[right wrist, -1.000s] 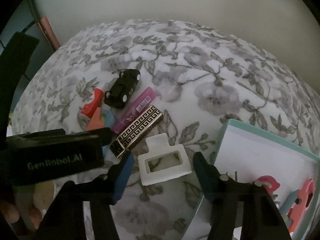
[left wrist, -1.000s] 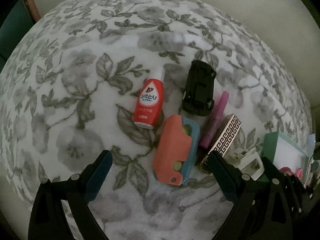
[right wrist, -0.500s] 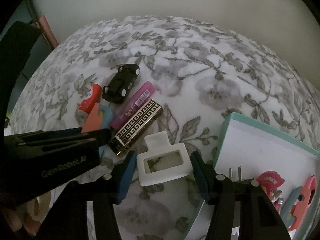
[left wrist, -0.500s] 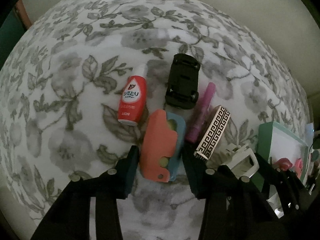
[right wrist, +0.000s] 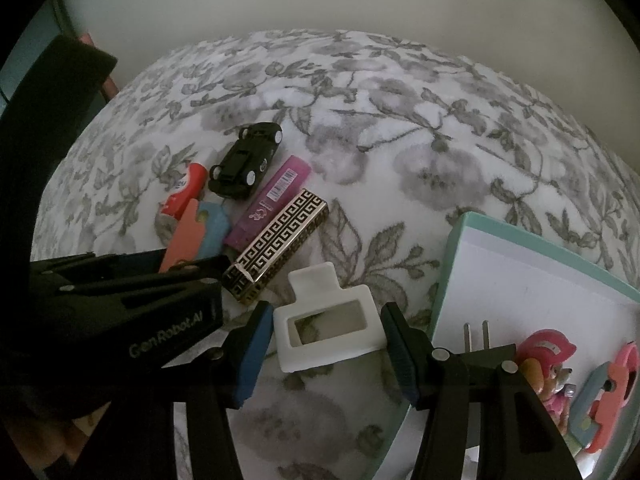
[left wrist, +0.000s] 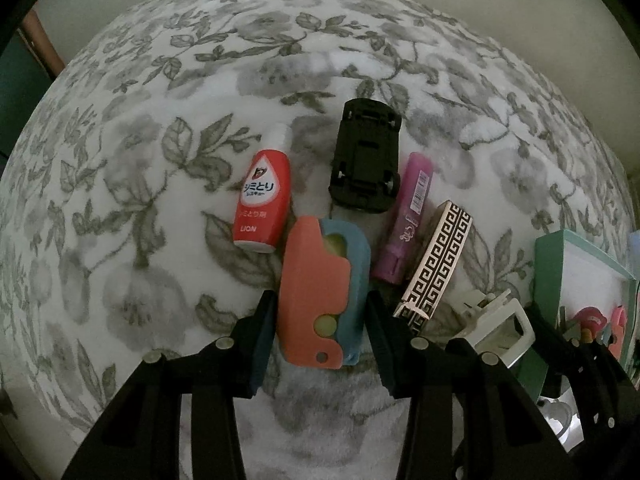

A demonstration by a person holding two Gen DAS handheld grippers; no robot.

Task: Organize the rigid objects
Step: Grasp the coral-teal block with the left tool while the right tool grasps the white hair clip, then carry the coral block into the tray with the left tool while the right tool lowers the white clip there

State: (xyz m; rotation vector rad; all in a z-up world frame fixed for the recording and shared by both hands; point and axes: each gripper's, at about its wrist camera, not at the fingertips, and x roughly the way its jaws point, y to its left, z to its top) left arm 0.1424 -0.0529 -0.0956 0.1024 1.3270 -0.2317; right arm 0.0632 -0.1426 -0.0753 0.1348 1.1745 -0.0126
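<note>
A coral and blue flat toy (left wrist: 316,280) lies on the floral cloth, and my left gripper (left wrist: 320,304) has its blue pads pressed on both long sides of it. A white plastic frame piece (right wrist: 320,284) lies beside the teal box (right wrist: 452,264). My right gripper (right wrist: 327,312) is shut on that piece, one pad on each end. In a cluster behind the toy lie a red bottle (left wrist: 262,196), an upturned black toy car (left wrist: 366,160), a purple tube (left wrist: 408,216) and a key-patterned case (left wrist: 438,260).
The white-lined teal box at the right holds a pink figure (right wrist: 548,360), a plug (right wrist: 474,336) and another coral and blue toy (right wrist: 616,384). The floral cloth (left wrist: 120,200) covers the whole surface up to a pale wall. The two grippers stand side by side, almost touching.
My left gripper came forward and down over the coral and blue toy and closed from wide open onto its sides. The right gripper stayed put and narrowed slightly onto the white piece.
</note>
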